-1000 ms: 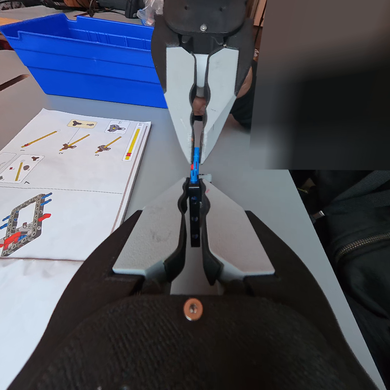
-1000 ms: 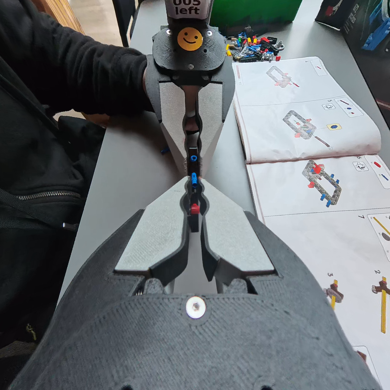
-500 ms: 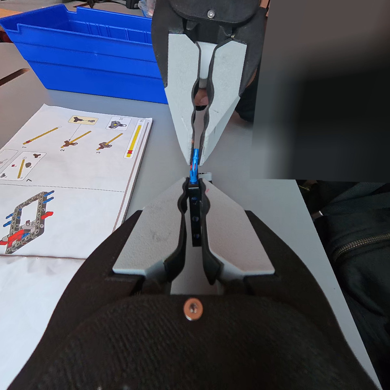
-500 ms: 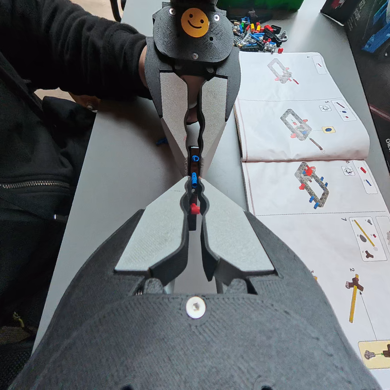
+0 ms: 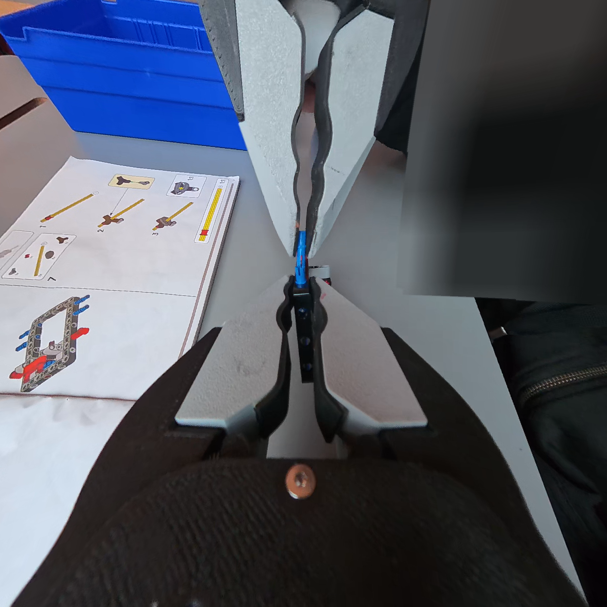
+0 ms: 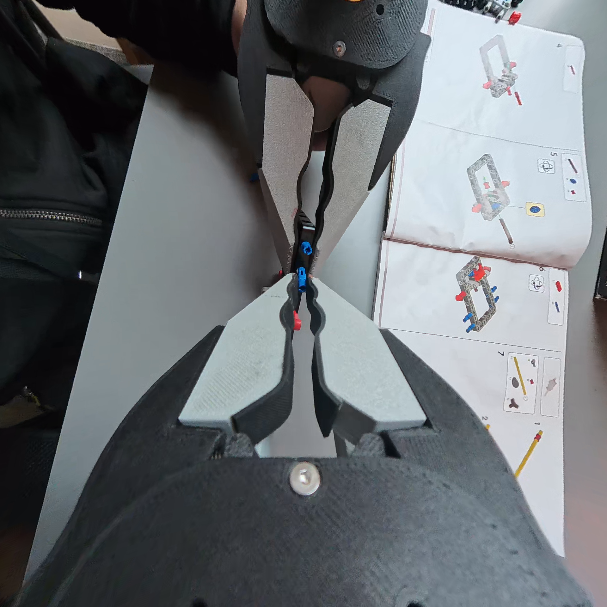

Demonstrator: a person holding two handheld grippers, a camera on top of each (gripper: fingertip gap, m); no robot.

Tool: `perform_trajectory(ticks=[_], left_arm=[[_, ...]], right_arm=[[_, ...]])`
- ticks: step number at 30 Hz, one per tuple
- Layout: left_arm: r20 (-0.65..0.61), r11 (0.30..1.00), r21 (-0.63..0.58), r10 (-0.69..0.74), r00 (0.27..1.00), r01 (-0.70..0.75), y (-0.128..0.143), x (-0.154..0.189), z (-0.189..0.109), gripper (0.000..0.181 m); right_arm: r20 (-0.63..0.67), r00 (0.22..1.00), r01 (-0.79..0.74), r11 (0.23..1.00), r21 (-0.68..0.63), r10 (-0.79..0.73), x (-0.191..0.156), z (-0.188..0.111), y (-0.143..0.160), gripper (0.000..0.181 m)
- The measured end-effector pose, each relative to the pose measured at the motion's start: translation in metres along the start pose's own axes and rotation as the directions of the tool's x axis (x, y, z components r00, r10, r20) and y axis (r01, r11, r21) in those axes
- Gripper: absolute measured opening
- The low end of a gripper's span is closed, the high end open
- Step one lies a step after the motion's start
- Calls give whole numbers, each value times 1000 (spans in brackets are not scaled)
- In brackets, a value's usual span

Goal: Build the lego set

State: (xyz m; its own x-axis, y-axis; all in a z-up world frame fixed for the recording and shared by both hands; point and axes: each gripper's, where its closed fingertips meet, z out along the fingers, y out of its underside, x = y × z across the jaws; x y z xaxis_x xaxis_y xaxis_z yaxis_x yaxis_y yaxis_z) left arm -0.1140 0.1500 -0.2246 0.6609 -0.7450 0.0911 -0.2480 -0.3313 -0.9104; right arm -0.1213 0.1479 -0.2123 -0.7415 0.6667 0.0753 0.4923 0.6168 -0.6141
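A: L gripper [image 5: 301,285] status?
B: Jaws clamped on thin black holed lego beam [image 5: 304,338], held edge-on above grey tabletop [image 5: 410,328].
A: R gripper [image 6: 300,279]?
B: Tips pinched onto small blue lego pin [image 6: 301,279], which sits at beam's end; grippers meet tip to tip. Small red piece [image 6: 296,320] between R fingers.
A: Surroundings?
B: Open paper instruction booklet [image 5: 108,262] beside them, blue plastic bin [image 5: 115,75] behind it.
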Motion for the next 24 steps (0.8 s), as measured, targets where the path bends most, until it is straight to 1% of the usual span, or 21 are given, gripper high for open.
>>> perform_trajectory(ticks=[3,8,14,17,24], left_arm=[[-1,1000,-3,-9,1000,9,0,-1,0,6],[-3,1000,-4,13,1000,-13,-1,1,1,6],[12,1000,0,19,1000,-19,-1,-1,-1,6],[8,1000,-2,21,1000,-21,-2,1,0,6],[8,1000,-2,20,1000,-20,-1,0,0,6]], right_arm=[[11,1000,15,999,-40,-14,1,0,0,2],[53,998,18,997,-68,-15,-2,-2,1,2],[47,999,22,992,-122,-16,1,-2,3,2],[51,998,28,993,-119,-22,1,-3,-1,2],[46,998,45,988,-150,-39,0,-3,-1,2]])
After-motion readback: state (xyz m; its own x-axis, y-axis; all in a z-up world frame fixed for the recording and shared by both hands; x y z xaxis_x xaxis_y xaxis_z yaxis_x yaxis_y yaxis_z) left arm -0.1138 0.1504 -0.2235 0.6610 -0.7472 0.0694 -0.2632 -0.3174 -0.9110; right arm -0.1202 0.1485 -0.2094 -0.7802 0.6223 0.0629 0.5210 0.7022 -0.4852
